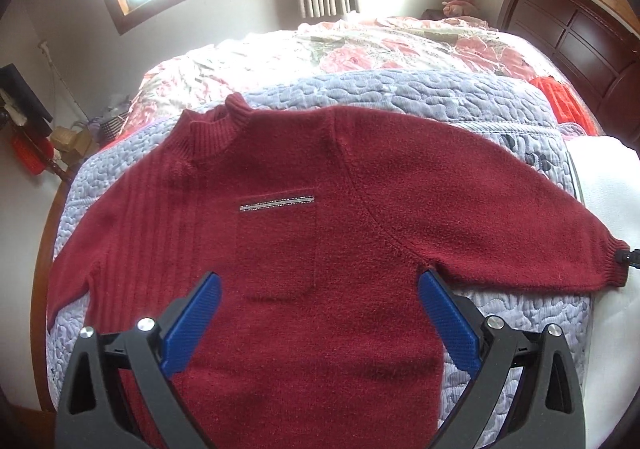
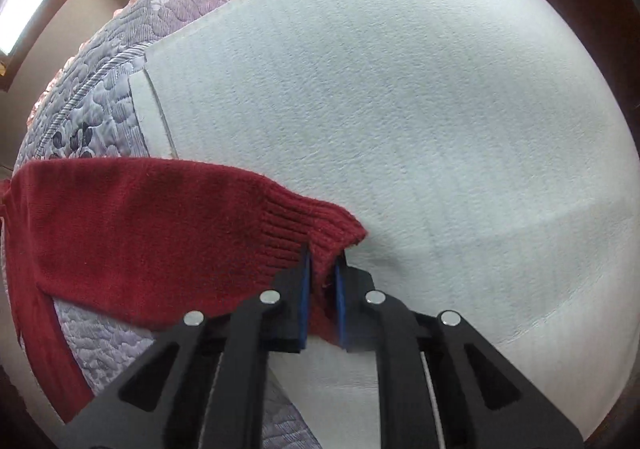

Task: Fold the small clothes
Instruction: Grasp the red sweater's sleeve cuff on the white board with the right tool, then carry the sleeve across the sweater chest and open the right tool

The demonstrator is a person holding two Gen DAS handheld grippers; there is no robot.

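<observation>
Hovering wide open, the left gripper (image 1: pixel 320 291) frames the dark red knitted sweater (image 1: pixel 304 233) lying flat on the lilac quilted bedspread (image 1: pixel 400 93), touching nothing. The right gripper (image 2: pixel 322 261) pinches the ribbed sleeve cuff (image 2: pixel 316 225) over the white foam sheet (image 2: pixel 400 89); that shallow bite could slip if tugged.

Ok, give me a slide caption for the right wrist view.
Right gripper jaws pinch the red sweater's ribbed cuff over a white sheet.
</observation>
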